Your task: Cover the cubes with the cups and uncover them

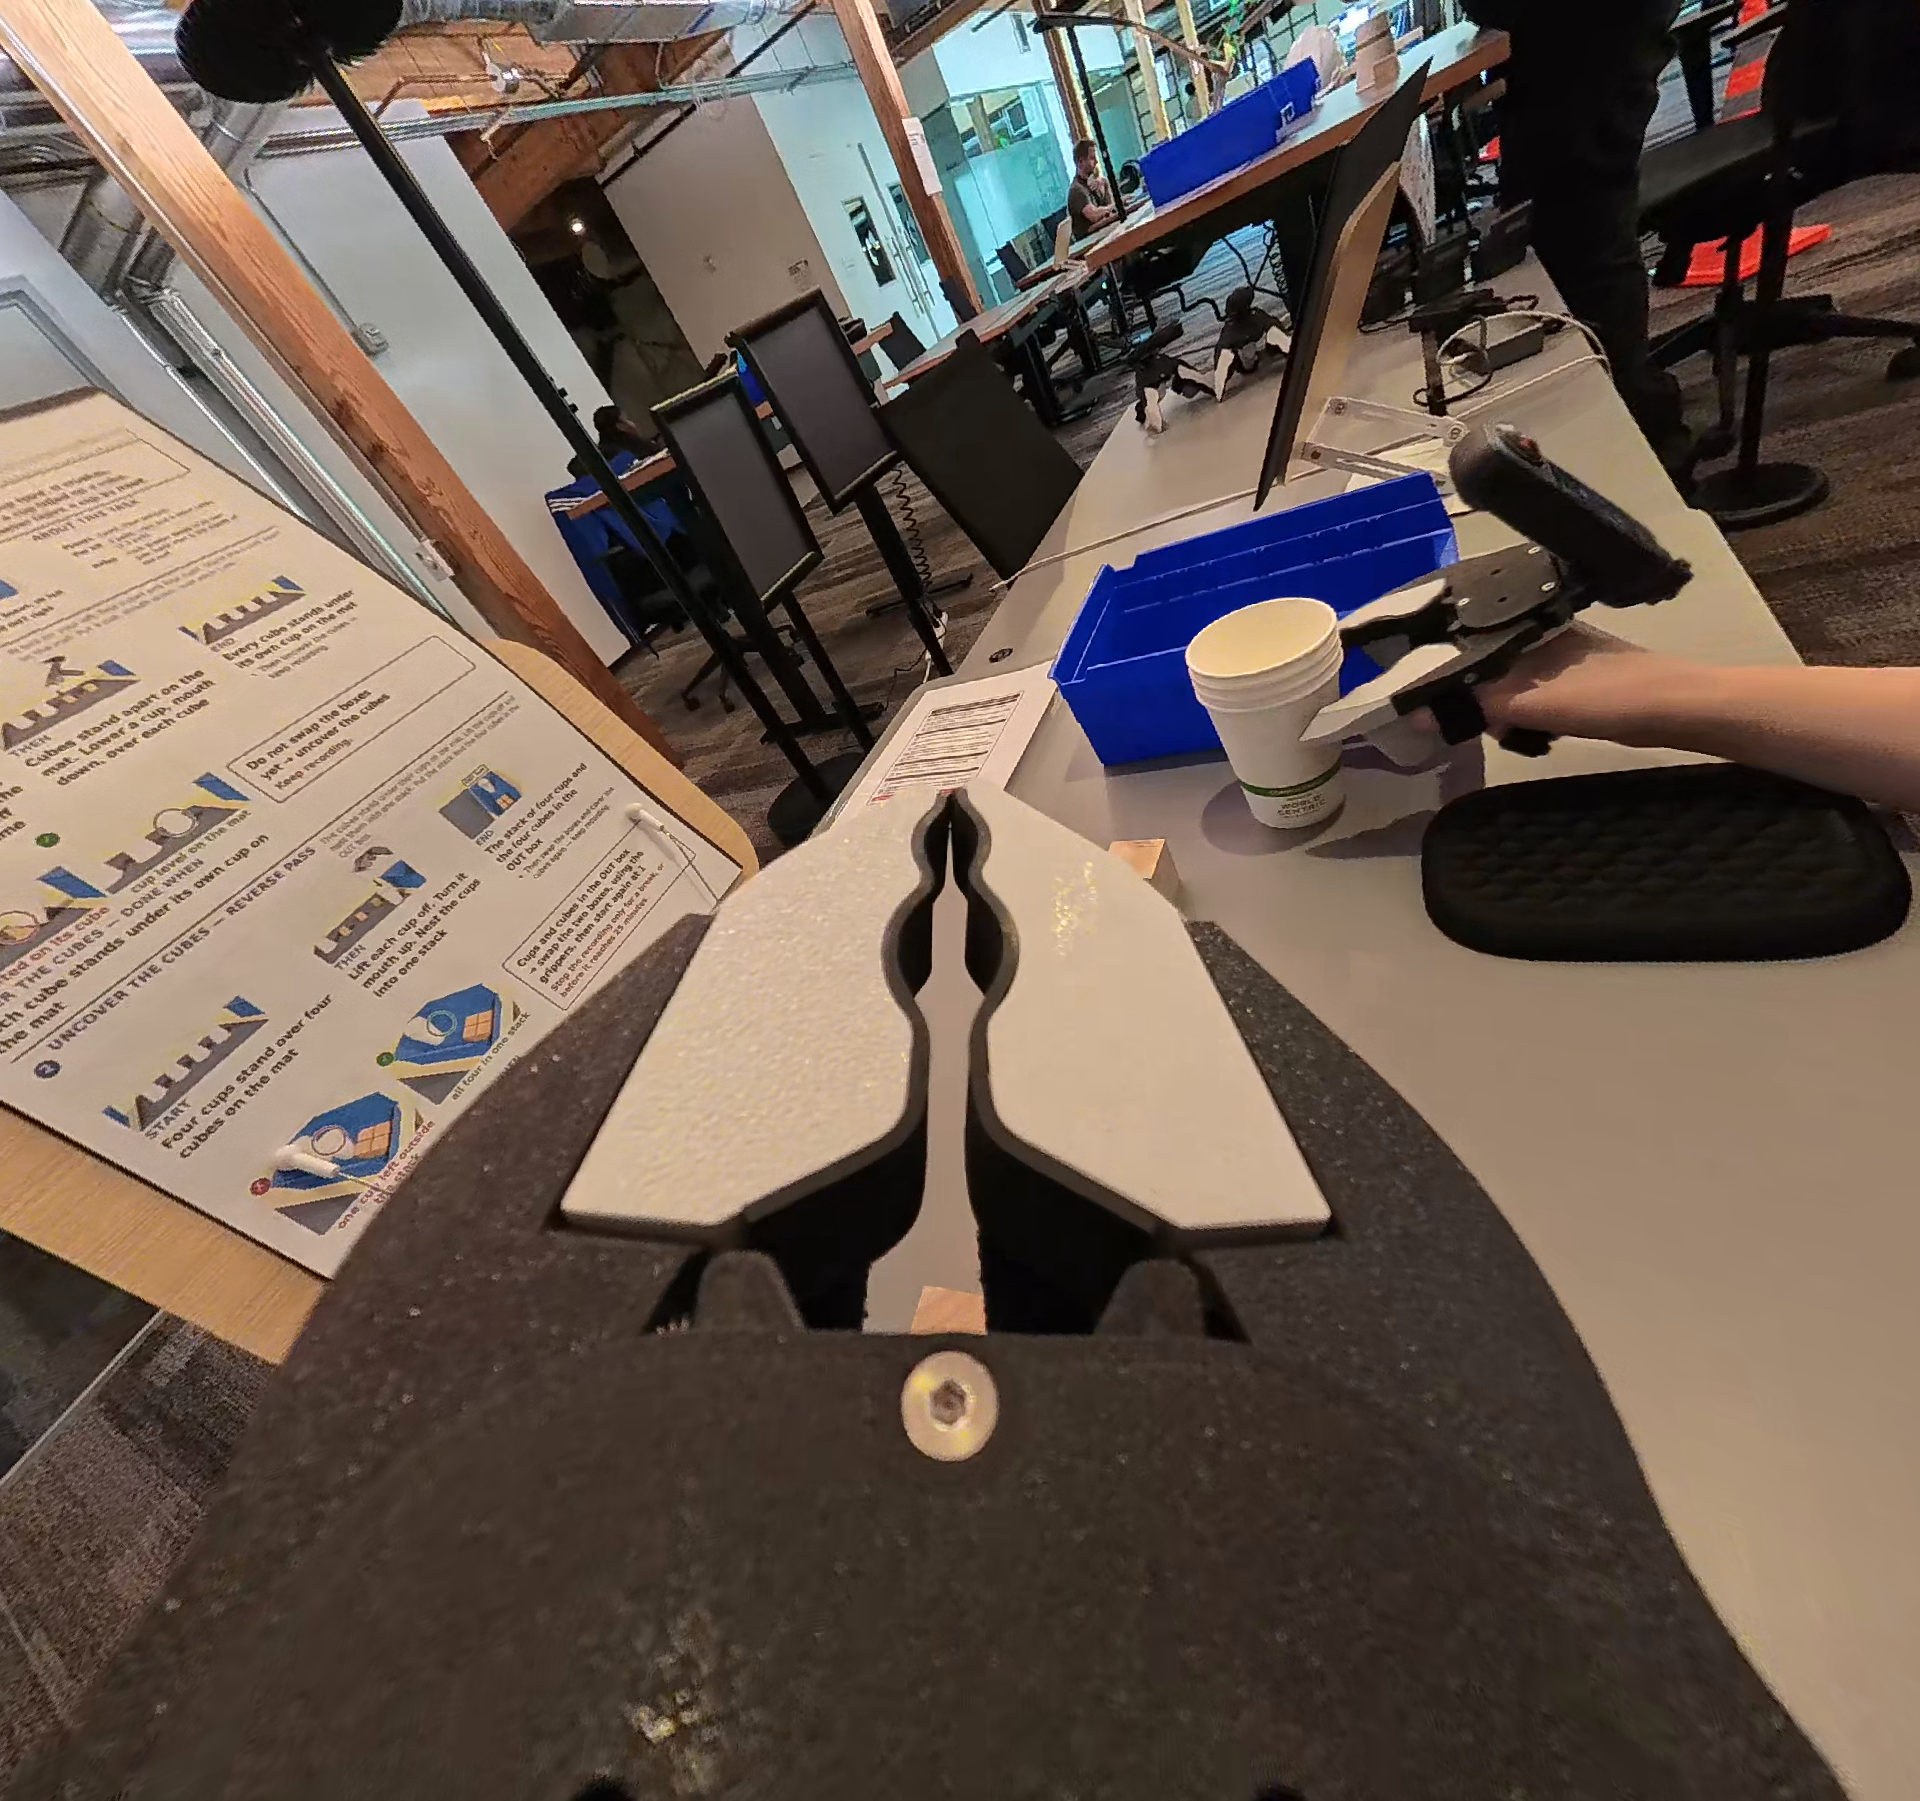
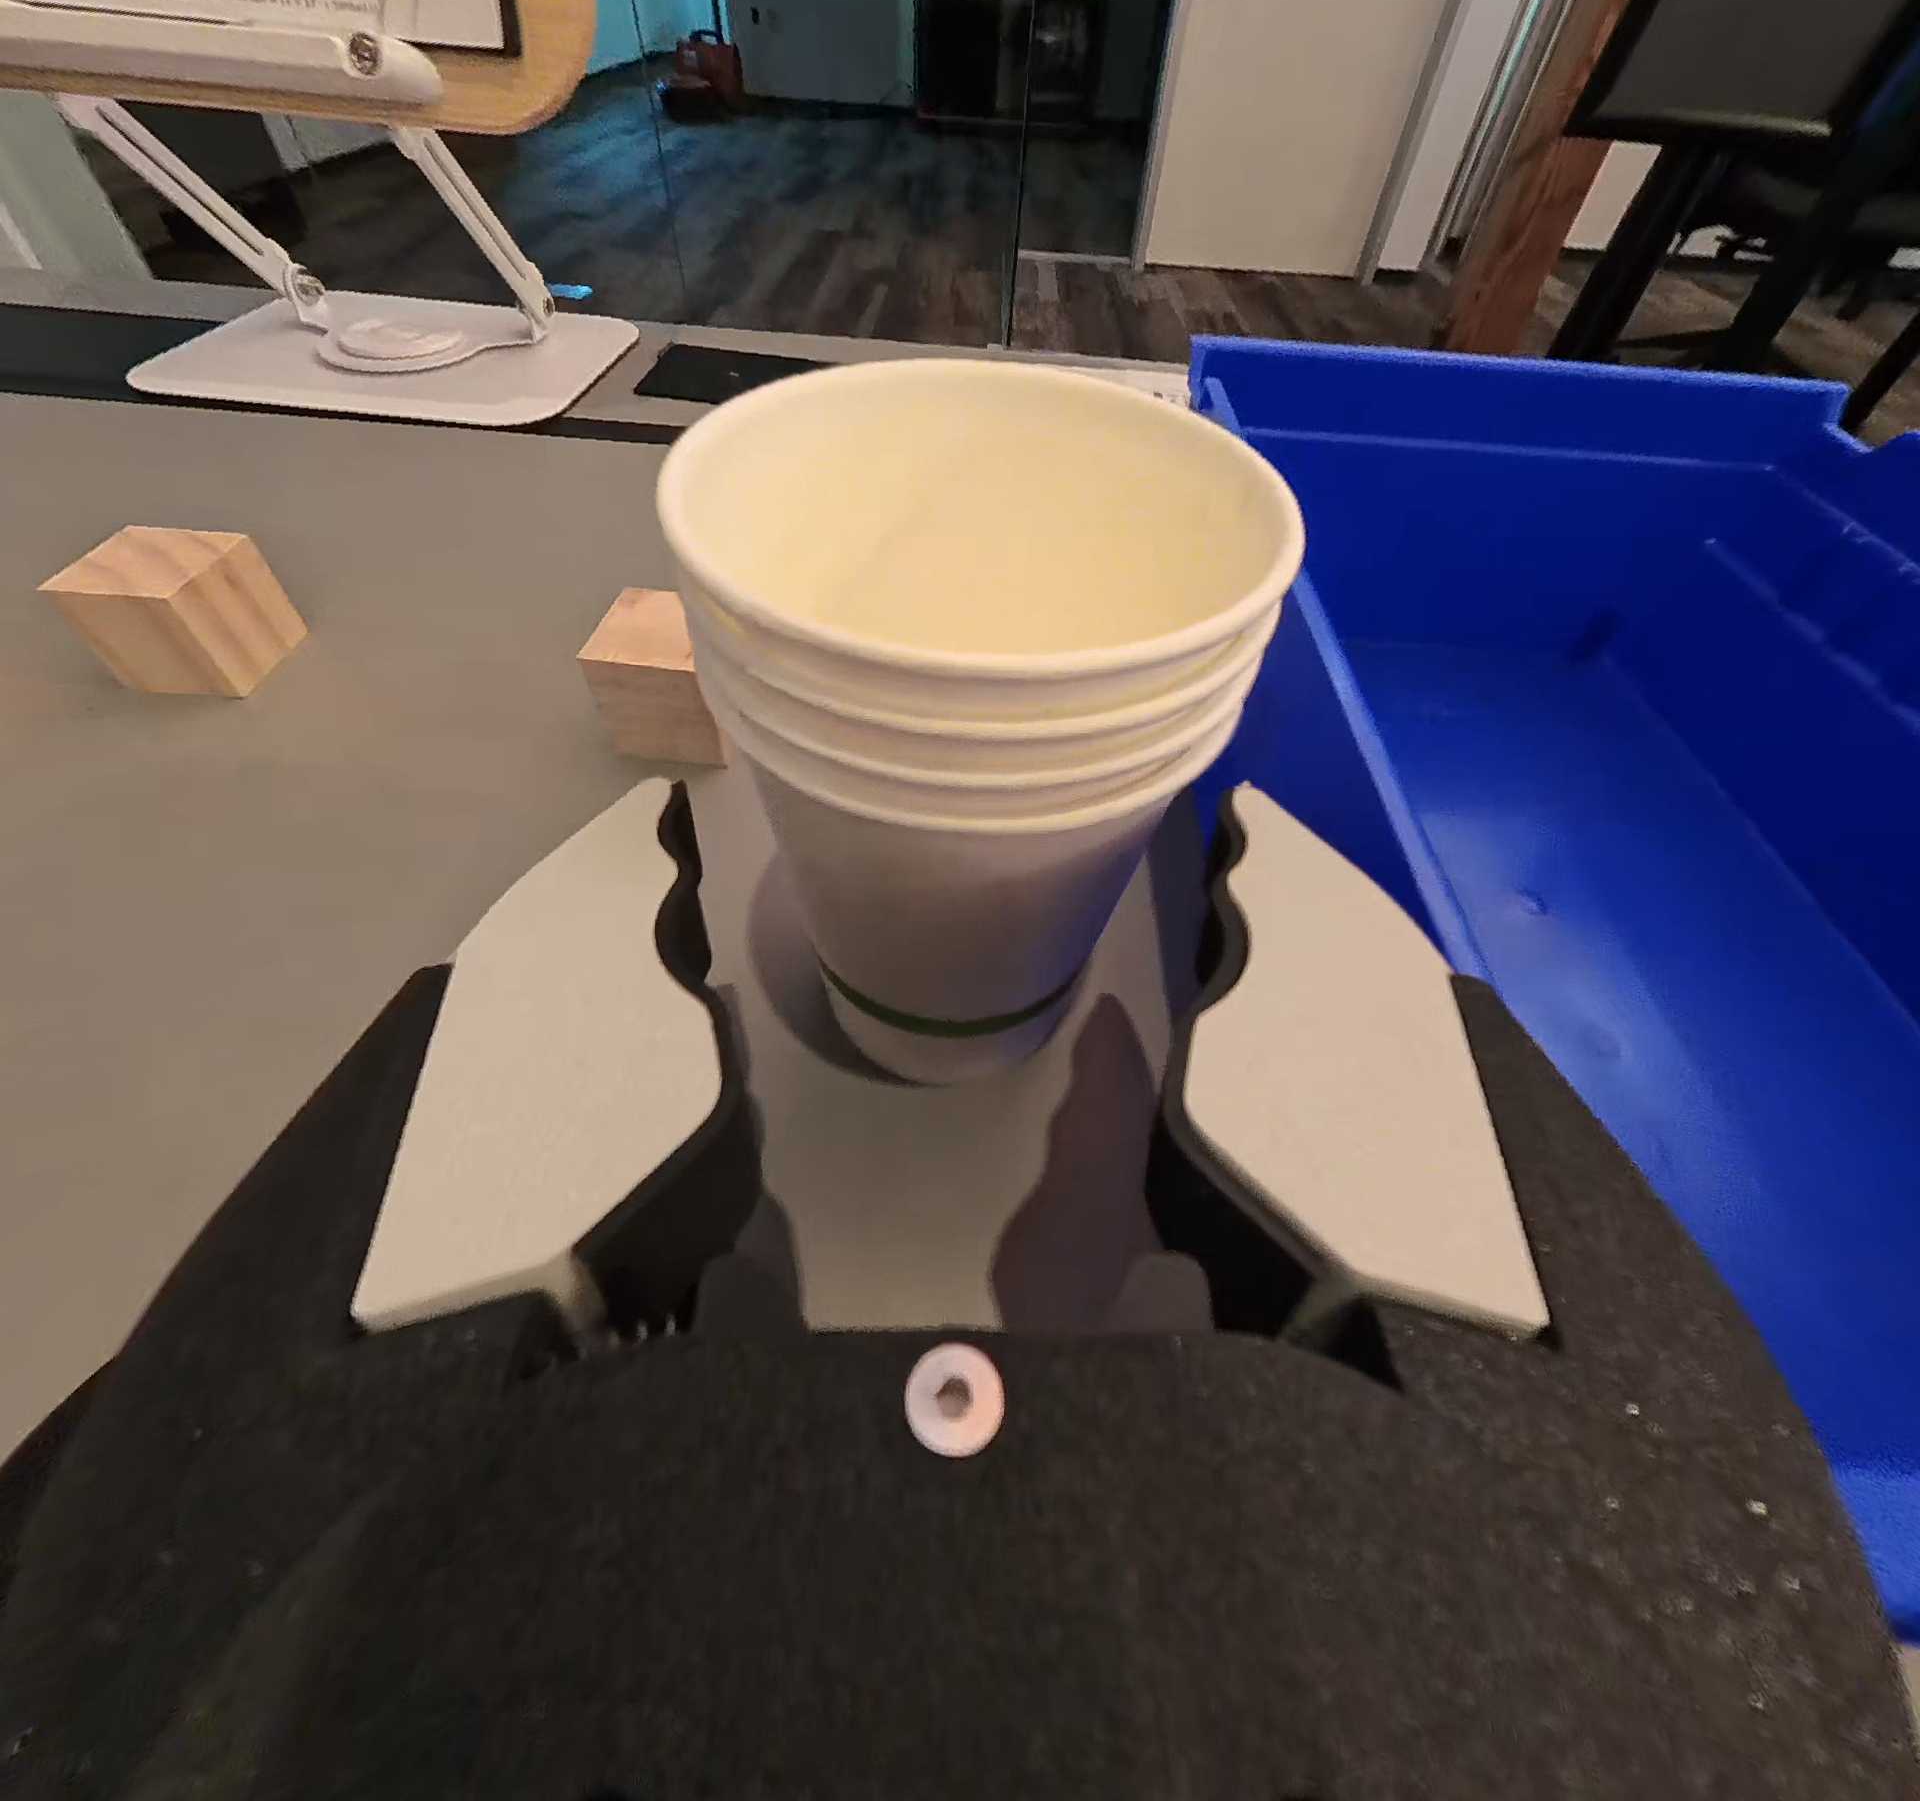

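Stack of white paper cups (image 2: 971,712), mouth up, upright on the grey table (image 2: 312,868) just beside the blue bin (image 2: 1610,816) near the far edge. Right gripper (image 2: 951,920) level with the stack, fingers spread wide to either side of the lower cup wall, not touching it. Left gripper (image 1: 951,821) well apart from the stack, fingers pressed together at the tips, nothing between them. Two wooden cubes (image 2: 177,608) (image 2: 644,676) on bare table left of the cups, the nearer cube just beside the stack. Black mat (image 1: 1662,863) close to the front edge.
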### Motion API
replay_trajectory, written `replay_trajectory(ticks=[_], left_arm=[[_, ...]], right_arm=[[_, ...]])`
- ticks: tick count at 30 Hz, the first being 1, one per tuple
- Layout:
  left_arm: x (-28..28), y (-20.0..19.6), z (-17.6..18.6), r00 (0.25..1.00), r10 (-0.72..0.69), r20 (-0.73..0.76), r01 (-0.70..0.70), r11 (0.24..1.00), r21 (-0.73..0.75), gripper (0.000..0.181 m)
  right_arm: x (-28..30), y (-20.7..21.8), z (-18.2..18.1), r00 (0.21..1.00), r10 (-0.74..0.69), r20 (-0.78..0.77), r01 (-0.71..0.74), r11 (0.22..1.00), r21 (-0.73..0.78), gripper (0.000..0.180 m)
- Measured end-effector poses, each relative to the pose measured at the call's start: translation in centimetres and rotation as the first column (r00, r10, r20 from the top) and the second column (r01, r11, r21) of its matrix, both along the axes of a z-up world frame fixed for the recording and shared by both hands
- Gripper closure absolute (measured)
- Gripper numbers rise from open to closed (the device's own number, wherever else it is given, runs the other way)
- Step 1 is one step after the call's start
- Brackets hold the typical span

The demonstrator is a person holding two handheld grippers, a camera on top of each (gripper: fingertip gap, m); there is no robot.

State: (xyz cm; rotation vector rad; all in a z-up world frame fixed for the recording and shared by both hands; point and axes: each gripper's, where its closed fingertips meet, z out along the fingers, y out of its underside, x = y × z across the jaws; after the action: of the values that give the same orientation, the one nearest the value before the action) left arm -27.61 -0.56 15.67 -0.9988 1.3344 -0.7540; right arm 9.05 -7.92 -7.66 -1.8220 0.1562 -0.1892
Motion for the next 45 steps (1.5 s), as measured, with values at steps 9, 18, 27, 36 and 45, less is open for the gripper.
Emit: replay_trajectory(ticks=[9,18,27,36,45], left_arm=[[0.2,-0.1,-0.5,1.000,0.000,-0.025,0.000,1.000,0.007,0.181],[0.5,-0.3,-0.7,0.999,0.001,-0.041,-0.001,1.000,0.019,0.181],[0.8,-0.2,-1.0,0.998,0.004,-0.057,-0.003,1.000,0.023,0.181],[1.1,-0.3,-1.3,0.997,0.010,-0.074,-0.007,0.999,0.043,0.181],[1.2,-0.4,-1.6,0.996,0.015,-0.090,-0.011,0.999,0.051,0.181]], right_arm=[[-0.1,1.6,0.0,0.996,0.088,0.015,-0.089,0.995,0.050,0.086],[0.5,2.8,-0.7,0.996,0.078,0.032,-0.080,0.996,0.043,0.082],[0.4,2.9,-0.8,0.995,0.100,0.022,-0.101,0.994,0.046,0.087],[-0.7,2.2,-0.2,0.989,0.141,0.031,-0.143,0.988,0.053,0.089],[-2.5,1.2,1.8,0.977,0.213,-0.002,-0.211,0.969,0.126,0.089]])
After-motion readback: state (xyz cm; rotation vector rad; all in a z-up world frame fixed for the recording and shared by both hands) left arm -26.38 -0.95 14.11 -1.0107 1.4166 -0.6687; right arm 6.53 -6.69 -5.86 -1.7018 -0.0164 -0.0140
